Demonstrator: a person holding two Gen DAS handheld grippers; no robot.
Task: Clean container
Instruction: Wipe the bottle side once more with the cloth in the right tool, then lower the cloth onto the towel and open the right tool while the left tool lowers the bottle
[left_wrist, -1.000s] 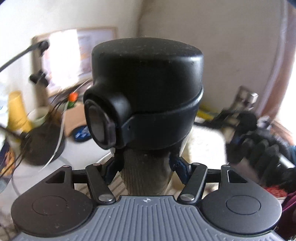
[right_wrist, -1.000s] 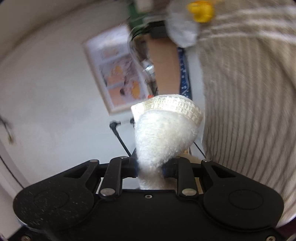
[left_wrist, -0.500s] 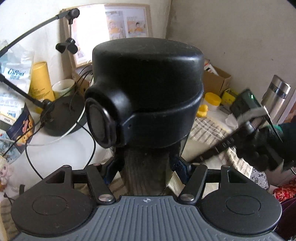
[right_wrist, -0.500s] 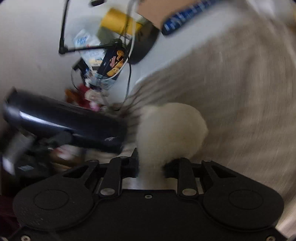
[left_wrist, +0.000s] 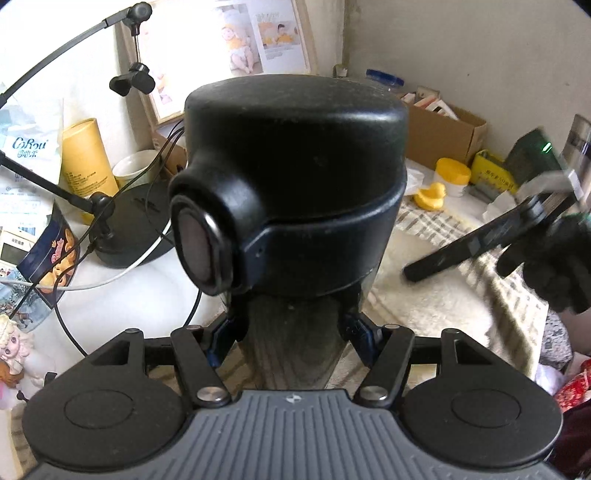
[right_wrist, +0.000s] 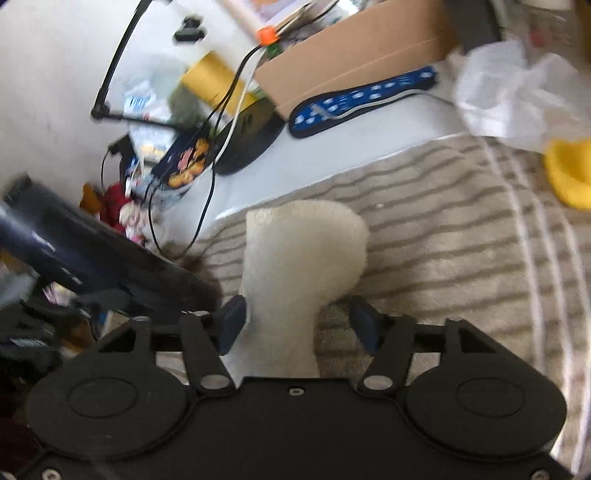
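Note:
My left gripper (left_wrist: 291, 328) is shut on the container (left_wrist: 291, 206), a flask with a big black lid and a grey body that fills the middle of the left wrist view. In the right wrist view my right gripper (right_wrist: 299, 325) has its jaws spread, with a white fluffy cloth (right_wrist: 303, 254) standing between them over the striped towel (right_wrist: 461, 236). The left finger touches the cloth; the right finger stands apart from it. The right gripper also shows at the right edge of the left wrist view (left_wrist: 480, 240), held by a black-gloved hand.
A lamp base (left_wrist: 136, 221) with cables, a yellow tube (left_wrist: 86, 158), a white cup (left_wrist: 135, 170) and snack packets crowd the left of the table. A cardboard box (left_wrist: 443, 133), a yellow duck (left_wrist: 430, 195) and a yellow-lidded jar (left_wrist: 452, 173) sit at the back. A blue strap (right_wrist: 362, 99) lies by the box.
The right gripper has swung down from facing the wall to over the striped towel, and its jaws have spread off the cloth. The left gripper still holds the container, turned slightly.

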